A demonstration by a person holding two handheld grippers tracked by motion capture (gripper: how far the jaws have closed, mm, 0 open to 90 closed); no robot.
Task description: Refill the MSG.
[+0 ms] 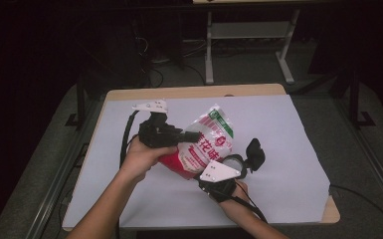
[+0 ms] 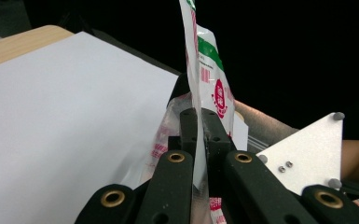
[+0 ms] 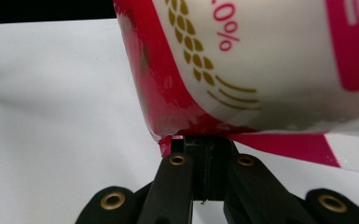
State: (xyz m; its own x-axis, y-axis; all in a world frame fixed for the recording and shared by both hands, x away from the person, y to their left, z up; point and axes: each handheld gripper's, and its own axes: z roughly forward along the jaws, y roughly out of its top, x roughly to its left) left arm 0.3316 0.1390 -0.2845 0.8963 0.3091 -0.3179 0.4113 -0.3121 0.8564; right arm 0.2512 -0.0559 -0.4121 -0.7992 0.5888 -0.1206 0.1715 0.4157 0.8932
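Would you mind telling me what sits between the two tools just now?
A white-and-red printed food bag spans the gap in the high view; the left tool pinches its edge, the right tool its red corner.

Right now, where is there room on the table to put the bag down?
Bare white sheet lies right of the bag, and left of the left gripper. The middle is crowded by both hands and the right gripper.
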